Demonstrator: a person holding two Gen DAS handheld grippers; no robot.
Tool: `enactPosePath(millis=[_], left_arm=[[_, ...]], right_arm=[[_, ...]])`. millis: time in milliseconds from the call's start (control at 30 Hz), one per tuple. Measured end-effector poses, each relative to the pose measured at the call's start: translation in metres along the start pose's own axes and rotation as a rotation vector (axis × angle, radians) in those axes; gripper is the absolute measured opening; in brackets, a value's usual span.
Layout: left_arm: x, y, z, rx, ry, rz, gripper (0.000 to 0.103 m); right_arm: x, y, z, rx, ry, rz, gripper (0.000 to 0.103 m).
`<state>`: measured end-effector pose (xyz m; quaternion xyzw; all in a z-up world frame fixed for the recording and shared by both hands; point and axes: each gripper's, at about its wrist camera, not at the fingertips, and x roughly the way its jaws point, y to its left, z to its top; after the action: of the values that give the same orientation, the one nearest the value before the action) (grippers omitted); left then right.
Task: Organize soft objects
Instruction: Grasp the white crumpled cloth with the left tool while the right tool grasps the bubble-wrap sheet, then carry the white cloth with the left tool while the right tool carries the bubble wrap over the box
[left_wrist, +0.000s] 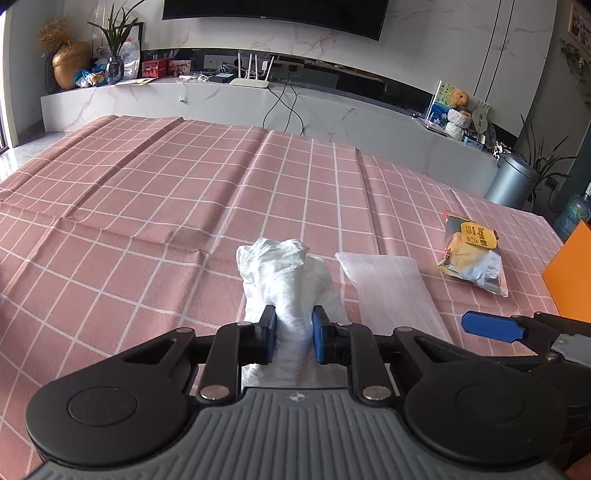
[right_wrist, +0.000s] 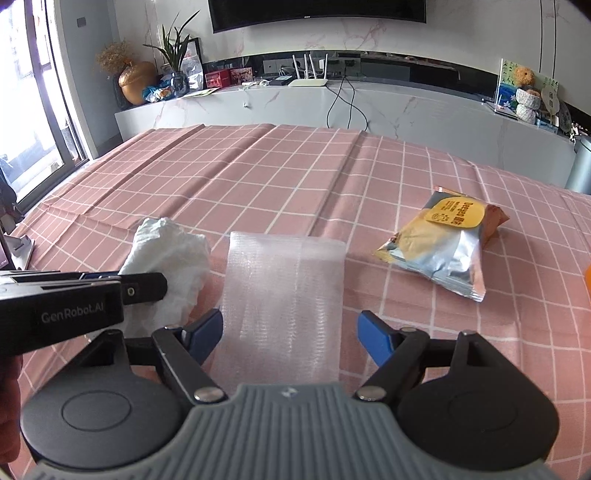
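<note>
My left gripper (left_wrist: 293, 332) is shut on a crumpled white cloth (left_wrist: 286, 280), pinching its near end while the rest lies on the pink checked tablecloth (left_wrist: 147, 206). The cloth also shows in the right wrist view (right_wrist: 168, 258), with the left gripper's finger across it. A clear bubble-wrap sheet (left_wrist: 391, 291) lies flat just right of the cloth. My right gripper (right_wrist: 290, 332) is open, its blue pads on either side of the bubble wrap's (right_wrist: 284, 306) near part without touching it. A silver and yellow snack bag (right_wrist: 443, 243) lies to the right, also seen in the left wrist view (left_wrist: 472, 254).
An orange object (left_wrist: 570, 273) sits at the table's right edge. Beyond the table stands a marble TV console (left_wrist: 258, 103) with a router, plants and ornaments. A grey bin (left_wrist: 511, 181) stands at the far right. A window (right_wrist: 22, 110) is on the left.
</note>
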<state>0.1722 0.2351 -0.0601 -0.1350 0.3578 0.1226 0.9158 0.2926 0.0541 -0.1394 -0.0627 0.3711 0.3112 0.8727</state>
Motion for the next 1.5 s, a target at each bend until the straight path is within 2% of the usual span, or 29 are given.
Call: enactPosePath(millis=[33,100,167,233,267,300,333,467,700,1067,1200,1500], left_arm=[[0.001,0.000,0.000,-0.001,0.001,-0.002,0.022],[0.003,-0.001,0.000,0.000,0.005,-0.007,0.022],[0.004,-0.003,0.000,0.002,0.008,-0.009,0.022],[0.005,-0.005,-0.001,0.004,0.013,-0.010,0.022],[0.005,-0.007,-0.001,0.005,0.014,-0.010,0.022],[0.004,-0.009,-0.001,0.008,0.014,-0.010,0.022],[0.004,-0.010,-0.001,0.011,0.014,-0.011,0.022],[-0.004,-0.019,0.002,0.022,0.003,-0.016,0.022],[-0.029,-0.049,0.010,0.055,-0.032,-0.079,0.022],[-0.070,-0.149,0.027,0.183,-0.083,-0.330,0.022],[-0.080,-0.192,0.032,0.247,-0.102,-0.423,0.022],[-0.076,-0.278,0.042,0.348,-0.086,-0.609,0.022]], right_arm=[[0.003,0.002,-0.001,-0.004,0.010,0.000,0.076],[0.010,0.005,-0.003,-0.018,0.041,-0.010,0.066],[0.011,0.009,-0.006,-0.052,0.027,-0.042,0.059],[0.010,0.011,-0.007,-0.081,0.018,-0.061,0.043],[0.008,0.010,-0.006,-0.079,0.015,-0.048,0.020],[0.008,0.009,-0.005,-0.084,0.023,-0.039,0.002],[0.008,0.009,-0.003,-0.094,0.032,-0.037,0.000],[-0.005,0.003,0.000,-0.091,0.012,-0.031,0.000],[-0.076,-0.019,0.004,-0.096,-0.099,-0.081,0.000],[-0.189,-0.098,0.007,-0.043,-0.162,-0.188,0.000],[-0.228,-0.133,0.005,-0.019,-0.175,-0.249,0.000],[-0.301,-0.213,-0.010,0.028,-0.173,-0.420,0.000]])
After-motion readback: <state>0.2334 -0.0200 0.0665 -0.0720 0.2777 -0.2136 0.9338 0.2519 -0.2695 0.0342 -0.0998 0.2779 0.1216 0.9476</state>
